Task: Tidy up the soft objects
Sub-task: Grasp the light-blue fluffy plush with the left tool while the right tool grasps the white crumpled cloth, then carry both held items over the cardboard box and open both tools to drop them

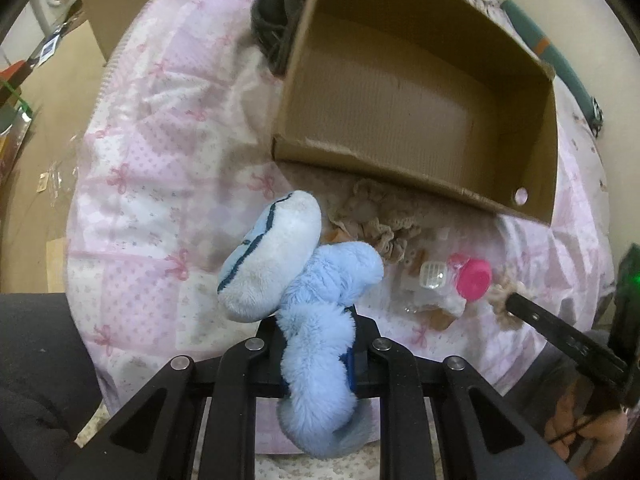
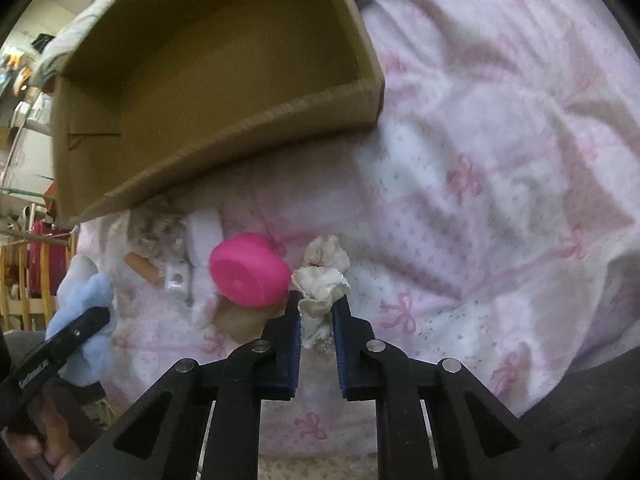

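My left gripper (image 1: pixel 318 322) is shut on a light blue plush toy (image 1: pixel 316 320) with a white oval face (image 1: pixel 276 256), held above the pink bedspread (image 1: pixel 160 152). The toy also shows at the left of the right wrist view (image 2: pixel 86 308). My right gripper (image 2: pixel 316 312) is shut on a cream ruffled scrunchie (image 2: pixel 322 280), also seen from the left wrist view (image 1: pixel 502 296). An open, empty cardboard box (image 1: pixel 420 112) lies on the bed just beyond both; it fills the upper left of the right wrist view (image 2: pixel 224 80).
A doll in a beige lace dress (image 1: pixel 376 216) lies by the box's near wall, with a pink cap (image 2: pixel 250 274) and a small clear item (image 1: pixel 434 276) beside it. A dark knitted thing (image 1: pixel 276 20) lies left of the box. Wooden floor (image 1: pixel 44 120) lies beyond the bed's left edge.
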Demonstrator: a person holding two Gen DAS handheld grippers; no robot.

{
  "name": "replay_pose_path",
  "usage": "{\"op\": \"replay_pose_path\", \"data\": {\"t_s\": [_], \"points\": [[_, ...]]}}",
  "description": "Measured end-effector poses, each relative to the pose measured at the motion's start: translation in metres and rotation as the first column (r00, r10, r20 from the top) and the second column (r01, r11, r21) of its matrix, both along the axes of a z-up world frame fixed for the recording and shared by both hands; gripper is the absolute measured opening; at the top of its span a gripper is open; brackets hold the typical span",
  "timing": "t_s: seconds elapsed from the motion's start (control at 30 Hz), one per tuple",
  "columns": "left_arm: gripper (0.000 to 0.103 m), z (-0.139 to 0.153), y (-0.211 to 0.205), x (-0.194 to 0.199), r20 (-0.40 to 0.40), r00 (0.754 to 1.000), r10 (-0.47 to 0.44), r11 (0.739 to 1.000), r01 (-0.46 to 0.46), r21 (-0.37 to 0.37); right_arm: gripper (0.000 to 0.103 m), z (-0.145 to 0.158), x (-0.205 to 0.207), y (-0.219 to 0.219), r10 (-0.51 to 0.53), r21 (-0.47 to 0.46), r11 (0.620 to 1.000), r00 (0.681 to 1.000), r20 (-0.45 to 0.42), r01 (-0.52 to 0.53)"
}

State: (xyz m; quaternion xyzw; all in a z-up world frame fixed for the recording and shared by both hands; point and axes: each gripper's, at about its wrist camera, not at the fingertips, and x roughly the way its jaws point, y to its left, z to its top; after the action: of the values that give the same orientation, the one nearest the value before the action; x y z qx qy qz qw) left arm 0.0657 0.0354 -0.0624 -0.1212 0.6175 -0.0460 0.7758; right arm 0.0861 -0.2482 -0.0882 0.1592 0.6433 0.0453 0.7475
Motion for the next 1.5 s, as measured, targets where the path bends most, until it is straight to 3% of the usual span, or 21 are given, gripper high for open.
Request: {"op": "replay_pose_path", "data": {"t_s": [0.1, 0.33, 0.53, 0.7, 1.13, 1.3, 1.37, 1.4, 1.5], "points": [[0.017, 0.015, 0.019, -0.001, 0.035, 0.999, 0.04, 0.999, -0.039, -0.031, 0.014, 0.021, -0.006, -0.003, -0.005, 0.021, 1.0, 0.999, 0.032, 0.005], [0.017, 0.065, 0.038, -0.014, 0.112, 0.99, 0.084, 0.996, -0.083, -0.009, 0.014, 0.082, -0.014, -0.005, 0.043, 0.079, 0.995, 0.989, 0.145, -0.055], [0.017, 0.1, 0.026, 0.002, 0.184, 0.982, 0.045, 0.999, -0.049, 0.022, 0.014, 0.122, -0.011, 0.0, 0.075, 0.116, 0.988, 0.965, 0.25, -0.107], [0.017, 0.105, 0.008, 0.027, 0.218, 0.976, -0.013, 0.999, 0.003, 0.048, 0.014, 0.134, -0.003, 0.004, 0.08, 0.101, 0.988, 0.949, 0.306, -0.115], [0.017, 0.086, -0.015, 0.103, 0.238, 0.969, -0.058, 0.997, 0.045, 0.061, 0.014, 0.122, 0.063, 0.014, 0.06, 0.091, 0.991, 0.932, 0.356, -0.098], [0.017, 0.073, -0.031, 0.107, 0.337, 0.932, -0.134, 0.99, 0.108, 0.094, 0.014, 0.099, 0.075, 0.016, 0.033, 0.104, 0.992, 0.935, 0.353, -0.074], [0.018, 0.066, -0.039, 0.107, 0.362, 0.916, -0.175, 0.98, 0.126, 0.156, 0.014, 0.086, 0.076, 0.016, 0.018, 0.095, 0.994, 0.942, 0.335, -0.053], [0.018, 0.064, -0.04, 0.108, 0.359, 0.916, -0.178, 0.977, 0.123, 0.173, 0.014, 0.08, 0.077, 0.015, 0.01, 0.092, 0.995, 0.947, 0.322, -0.042], [0.018, 0.056, -0.036, 0.115, 0.333, 0.933, -0.14, 0.987, 0.106, 0.118, 0.014, 0.07, 0.079, 0.016, 0.001, 0.081, 0.996, 0.953, 0.303, -0.027]]}}
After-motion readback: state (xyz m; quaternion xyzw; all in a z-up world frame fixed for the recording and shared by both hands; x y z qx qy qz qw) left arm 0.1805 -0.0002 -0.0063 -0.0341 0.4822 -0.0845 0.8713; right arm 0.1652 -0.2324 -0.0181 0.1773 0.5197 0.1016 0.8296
